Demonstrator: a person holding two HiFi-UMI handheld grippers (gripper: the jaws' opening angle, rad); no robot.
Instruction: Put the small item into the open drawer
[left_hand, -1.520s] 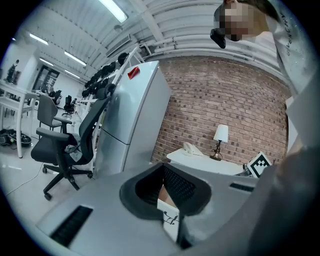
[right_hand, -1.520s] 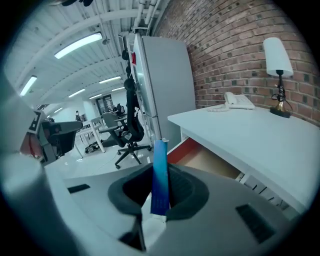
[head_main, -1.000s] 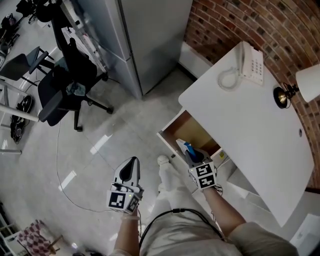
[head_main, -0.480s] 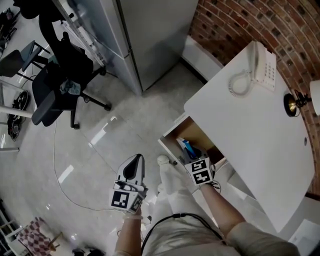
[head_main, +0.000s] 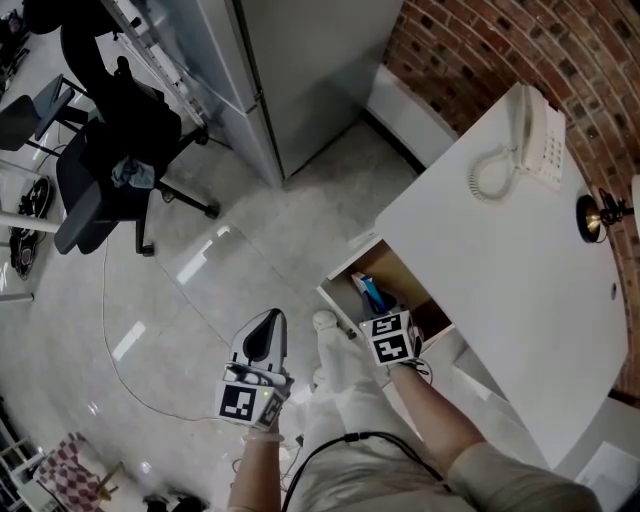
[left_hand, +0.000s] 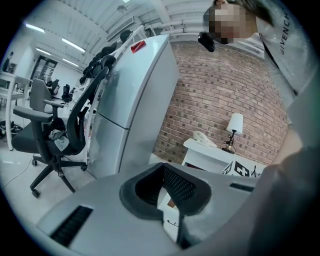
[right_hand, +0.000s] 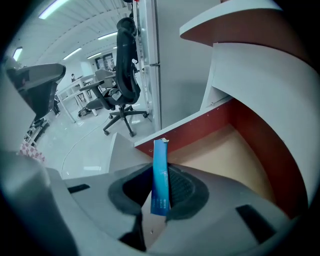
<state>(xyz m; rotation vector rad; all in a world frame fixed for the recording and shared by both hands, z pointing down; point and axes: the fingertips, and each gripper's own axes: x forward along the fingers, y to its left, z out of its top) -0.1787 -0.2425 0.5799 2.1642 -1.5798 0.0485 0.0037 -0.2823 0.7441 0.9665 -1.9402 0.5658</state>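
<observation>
The small blue packet (right_hand: 160, 176) is clamped upright between the 2 jaws of the right gripper (right_hand: 161, 196), poised just above the open drawer (right_hand: 235, 152). Only lowering and release are judged to be left. The left gripper (left_hand: 169, 189) is held aside, its jaws together on nothing.

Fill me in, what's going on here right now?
A person works a gripper in each hand. The right gripper is shut on a thin blue packet, held upright over the open drawer of the white desk and not yet released. The left gripper hangs off to the side, jaws nearly together with nothing between them.
</observation>
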